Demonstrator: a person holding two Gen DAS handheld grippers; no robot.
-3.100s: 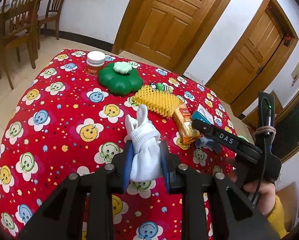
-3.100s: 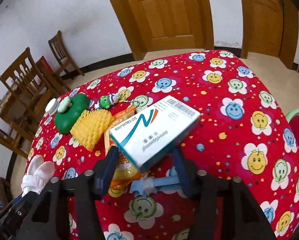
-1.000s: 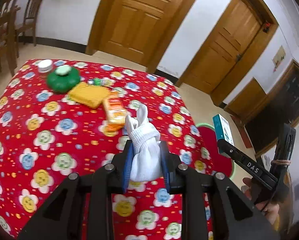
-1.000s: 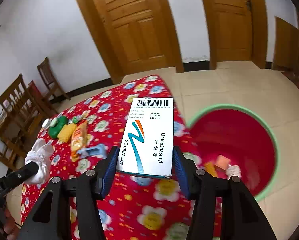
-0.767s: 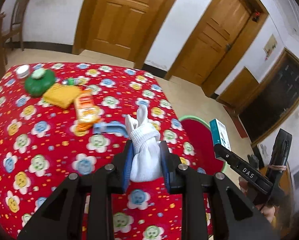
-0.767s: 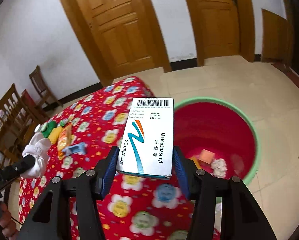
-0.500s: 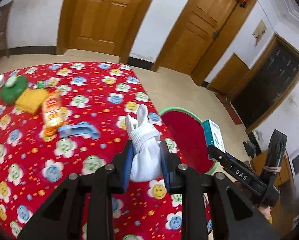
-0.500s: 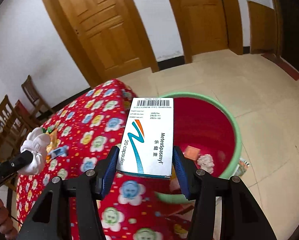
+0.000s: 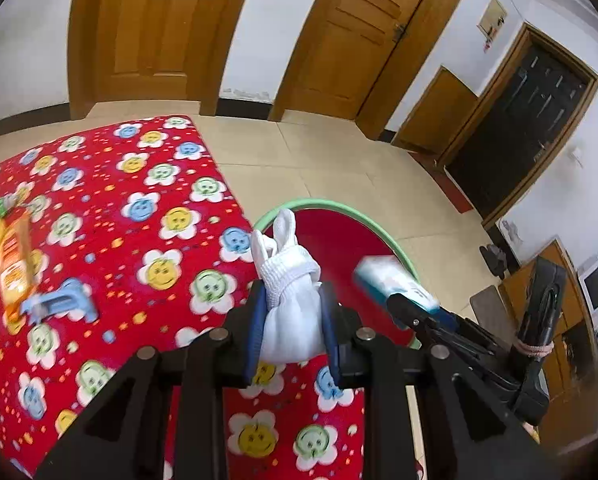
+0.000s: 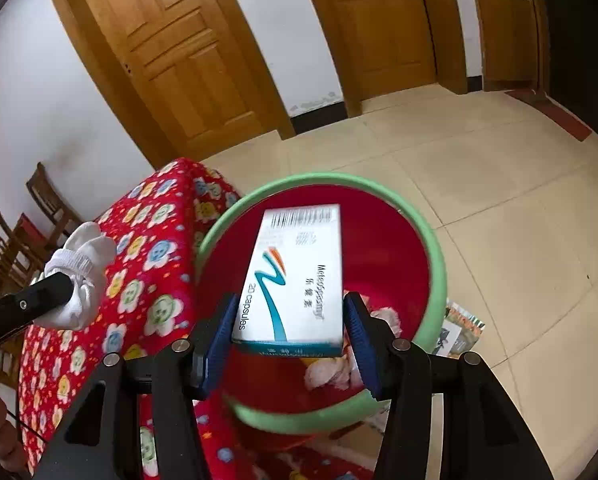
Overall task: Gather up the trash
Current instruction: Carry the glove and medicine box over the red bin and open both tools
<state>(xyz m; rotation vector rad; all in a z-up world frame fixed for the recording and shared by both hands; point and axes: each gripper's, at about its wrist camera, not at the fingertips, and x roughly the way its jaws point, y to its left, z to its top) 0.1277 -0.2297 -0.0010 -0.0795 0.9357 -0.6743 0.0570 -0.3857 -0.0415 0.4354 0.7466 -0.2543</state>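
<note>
Right hand-held gripper clamps medicine box above red basin; left hand-held gripper pinches white sock, basin at 1 o'clock. Advice: centre each over basin before release.

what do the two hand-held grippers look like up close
Both are matte black frames with silver screws and blue pads on the fingers. The left hand-held gripper and right hand-held gripper match. The right one's handle has cord wrapped round it, seen from the left wrist view.
</note>
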